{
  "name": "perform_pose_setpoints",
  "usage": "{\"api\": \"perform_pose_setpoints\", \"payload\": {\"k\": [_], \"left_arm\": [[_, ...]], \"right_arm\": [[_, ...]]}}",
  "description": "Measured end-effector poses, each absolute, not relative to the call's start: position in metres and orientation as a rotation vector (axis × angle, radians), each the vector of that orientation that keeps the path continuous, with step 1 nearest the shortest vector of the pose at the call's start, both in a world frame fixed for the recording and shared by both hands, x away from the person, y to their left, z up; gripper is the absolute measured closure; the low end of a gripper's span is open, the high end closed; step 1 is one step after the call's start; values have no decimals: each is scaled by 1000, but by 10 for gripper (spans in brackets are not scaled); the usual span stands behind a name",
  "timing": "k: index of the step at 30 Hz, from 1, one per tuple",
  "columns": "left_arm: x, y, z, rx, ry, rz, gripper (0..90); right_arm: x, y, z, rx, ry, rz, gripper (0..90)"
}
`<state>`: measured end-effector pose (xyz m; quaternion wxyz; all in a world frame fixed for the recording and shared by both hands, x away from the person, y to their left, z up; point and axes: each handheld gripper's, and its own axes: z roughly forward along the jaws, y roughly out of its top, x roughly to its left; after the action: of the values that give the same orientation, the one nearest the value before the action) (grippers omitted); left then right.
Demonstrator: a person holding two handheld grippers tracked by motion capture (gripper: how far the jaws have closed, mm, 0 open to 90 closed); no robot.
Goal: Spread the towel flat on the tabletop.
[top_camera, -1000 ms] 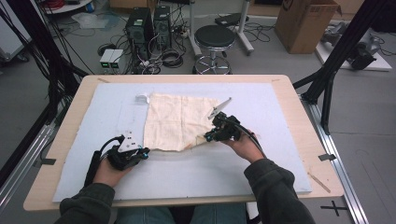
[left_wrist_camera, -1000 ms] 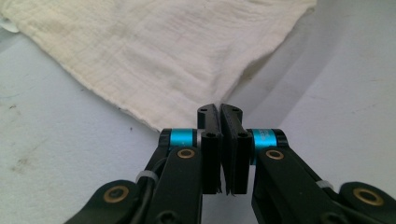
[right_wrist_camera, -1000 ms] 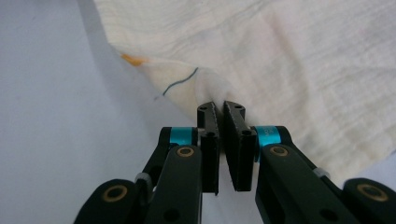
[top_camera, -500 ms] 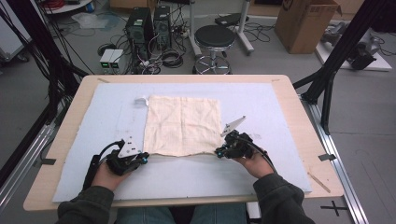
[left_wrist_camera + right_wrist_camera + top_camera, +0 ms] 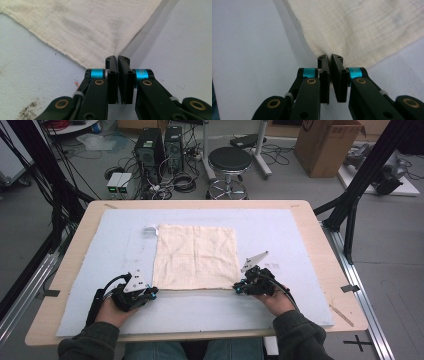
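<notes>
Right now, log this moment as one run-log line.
left tool: shut on cloth near-left corner | right tool: shut on near-right corner | cloth: flat on mat

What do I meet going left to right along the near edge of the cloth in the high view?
Left gripper, shut on the near left corner → cloth → right gripper, shut on the near right corner.

The high view looks down from above; both tool views sit close, sharing the cloth (image 5: 196, 256).
</notes>
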<state>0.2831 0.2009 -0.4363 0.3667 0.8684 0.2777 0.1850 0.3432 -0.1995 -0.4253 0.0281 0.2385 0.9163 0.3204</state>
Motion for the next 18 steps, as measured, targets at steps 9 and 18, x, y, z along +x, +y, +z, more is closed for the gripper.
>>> {"api": "perform_pose_setpoints", "payload": {"k": [9,18], "left_arm": [[281,202,-436,2230,717,467,858],[278,203,-435,2225,720,460,780]], "right_arm": [[338,-200,-428,738,2810,1014,852],[335,-200,-429,737,2805,1029,793]]}}
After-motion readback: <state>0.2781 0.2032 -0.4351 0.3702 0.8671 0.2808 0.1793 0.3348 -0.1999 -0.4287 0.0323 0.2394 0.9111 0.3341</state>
